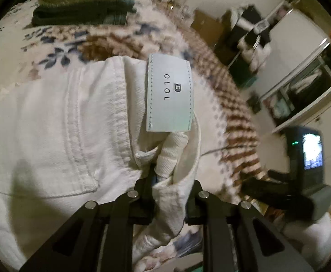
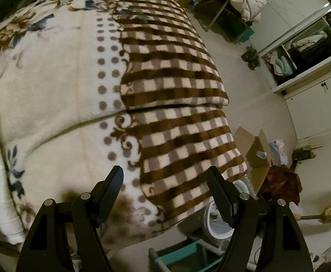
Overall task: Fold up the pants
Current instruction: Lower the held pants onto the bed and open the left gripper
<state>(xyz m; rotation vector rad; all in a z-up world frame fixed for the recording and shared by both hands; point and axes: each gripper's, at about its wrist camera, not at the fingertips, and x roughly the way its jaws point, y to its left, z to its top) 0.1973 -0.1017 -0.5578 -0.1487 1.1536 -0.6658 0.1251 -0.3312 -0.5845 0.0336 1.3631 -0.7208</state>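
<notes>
Left wrist: left gripper (image 1: 170, 195) jaws clamped on white pants (image 1: 74, 122) waistband; right gripper (image 2: 165, 195) jaws apart.

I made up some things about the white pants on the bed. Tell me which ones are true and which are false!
1. The left gripper is pinching the white pants. True.
2. The right gripper is holding the pants too. False: its fingers are spread apart with nothing between them, over the blanket.
3. The label on the pants is bright red. False: it is pale, with dark letters.
4. Folded clothes sit stacked on the bed beyond the pants. True.
5. The blanket has a brown checked border. True.
</notes>
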